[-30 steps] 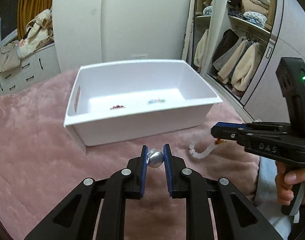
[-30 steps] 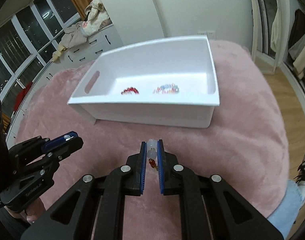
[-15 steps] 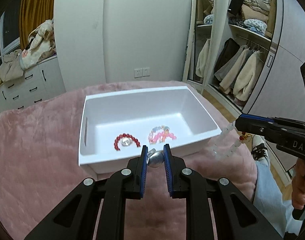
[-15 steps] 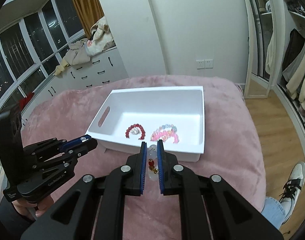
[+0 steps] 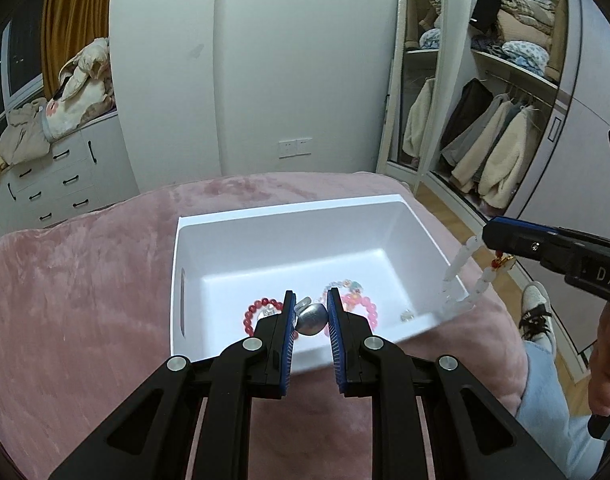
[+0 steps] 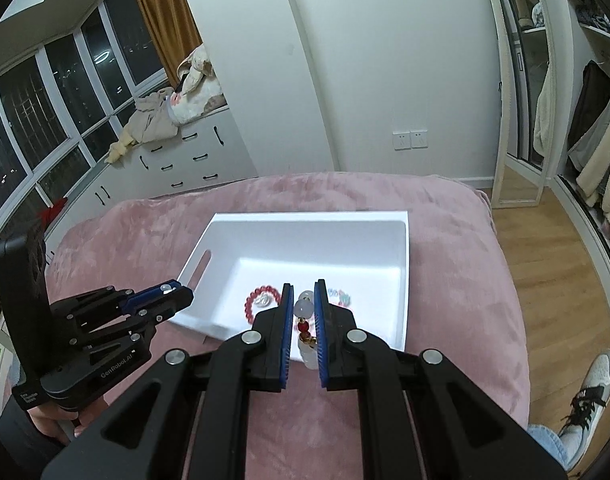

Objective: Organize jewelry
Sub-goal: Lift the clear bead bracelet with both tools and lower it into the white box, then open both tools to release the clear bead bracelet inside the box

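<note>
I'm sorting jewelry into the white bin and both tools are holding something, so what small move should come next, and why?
Probably carry the right tool a little forward over the white bin before letting go. Its white bead bracelet hangs beside the bin's right wall, partly outside, while the red bracelet and pink bracelet already lie inside. The left tool holds a silver piece.
</note>
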### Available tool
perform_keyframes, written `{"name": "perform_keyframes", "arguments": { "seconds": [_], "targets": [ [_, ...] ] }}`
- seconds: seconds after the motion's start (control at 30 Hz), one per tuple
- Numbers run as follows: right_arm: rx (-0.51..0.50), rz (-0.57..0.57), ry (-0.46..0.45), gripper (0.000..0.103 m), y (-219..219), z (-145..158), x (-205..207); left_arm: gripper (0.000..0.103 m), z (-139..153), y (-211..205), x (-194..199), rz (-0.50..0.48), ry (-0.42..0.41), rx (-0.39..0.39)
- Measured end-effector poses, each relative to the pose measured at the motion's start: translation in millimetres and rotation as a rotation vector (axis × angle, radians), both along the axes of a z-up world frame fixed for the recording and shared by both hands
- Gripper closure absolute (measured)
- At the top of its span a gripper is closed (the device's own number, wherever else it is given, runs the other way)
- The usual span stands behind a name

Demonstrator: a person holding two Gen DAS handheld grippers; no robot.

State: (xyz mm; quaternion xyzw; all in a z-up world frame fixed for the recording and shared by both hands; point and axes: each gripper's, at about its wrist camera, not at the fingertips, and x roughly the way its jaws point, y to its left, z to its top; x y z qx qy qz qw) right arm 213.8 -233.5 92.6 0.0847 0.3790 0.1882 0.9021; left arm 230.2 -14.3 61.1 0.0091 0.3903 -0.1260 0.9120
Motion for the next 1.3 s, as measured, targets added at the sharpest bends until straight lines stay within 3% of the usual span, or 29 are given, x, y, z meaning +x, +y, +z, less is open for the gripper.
{"name": "perform_keyframes", "arguments": {
  "seconds": [0.23,0.47,0.77,0.97,1.03,1.1,1.17,1.3],
  "targets": [
    [0.014,0.018,0.027,0.092,3.2,-15.2,35.2,0.082,-15.2,5.6,33.3,0.038,0.038,0.01],
    [0.021,0.032,0.082,0.092,9.2,-50.1,65.1,0.082,-39.6,5.0,52.8,0.049,0.083,0.039],
    [-0.005,0.052,0.144,0.092,23.9,-92.9,80.2,0.082,-76.6,5.3,65.0,0.052,0.159,0.057],
    [0.0,0.058,0.127,0.089,23.1,-94.6,77.8,0.076,-77.6,3.7,61.8,0.044,0.153,0.07],
    [-0.002,0.051,0.12,0.069,21.8,-92.3,75.7,0.068,-75.0,4.4,60.1,0.055,0.145,0.071],
    [-0.003,0.049,0.103,0.058,20.2,-87.7,71.0,0.062,-71.1,5.7,57.8,0.064,0.133,0.071],
    [-0.016,0.048,0.095,0.056,19.4,-83.5,67.6,0.059,-66.7,7.1,56.0,0.068,0.126,0.068],
    [-0.046,0.025,0.056,0.024,17.7,-69.0,55.6,0.048,-52.9,9.0,46.2,0.083,0.098,0.07]
  ]
}}
